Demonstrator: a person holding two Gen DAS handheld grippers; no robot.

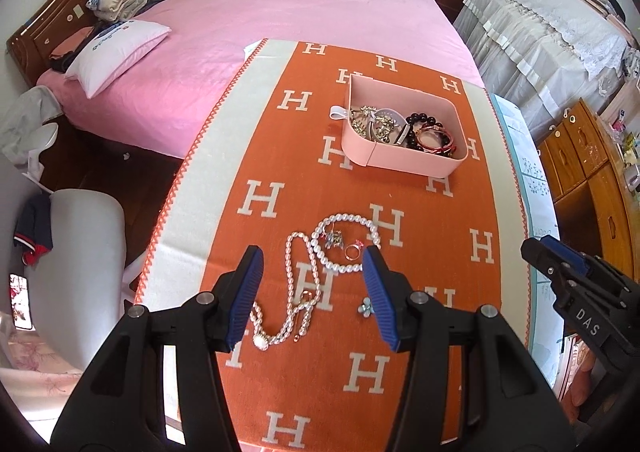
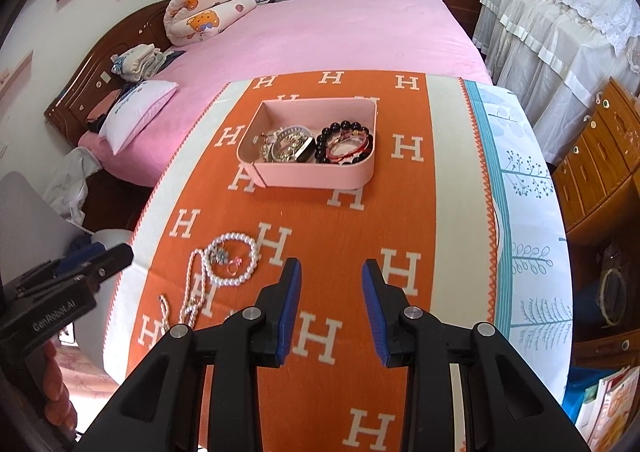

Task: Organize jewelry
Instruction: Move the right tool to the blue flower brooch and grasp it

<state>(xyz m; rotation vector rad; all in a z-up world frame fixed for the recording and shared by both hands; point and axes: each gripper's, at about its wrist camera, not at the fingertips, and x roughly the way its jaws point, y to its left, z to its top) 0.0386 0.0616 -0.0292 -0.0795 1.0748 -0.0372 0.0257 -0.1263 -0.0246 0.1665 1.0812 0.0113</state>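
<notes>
While both of my hand-held grippers hang empty over the orange tabletop cloth, I'd plan the next pick from the left side across. At lower left in the left wrist view lies the long pearl necklace, its pendant end nearest me. My left hand-held gripper has its jaws parted with nothing between them, framing that necklace and the pearl bracelet just right of it. Inside the bracelet's loop sit a small silvery charm and a ring; a little flower-shaped piece lies close to my right pad. Further up, centre-right in the frame, the pink tray already holds dark beads, red cords and metal pieces. My right hand-held gripper is also apart-jawed and holding nothing, over bare cloth at the bottom centre of its own view.

To do this well, I judge I should take one piece at a time, closing across a bunched section of pearls rather than a single strand, and lift straight up so the ring and charm aren't dragged along. The tiny pieces look likely to slip, so I'd press down onto the cloth before closing.
</notes>
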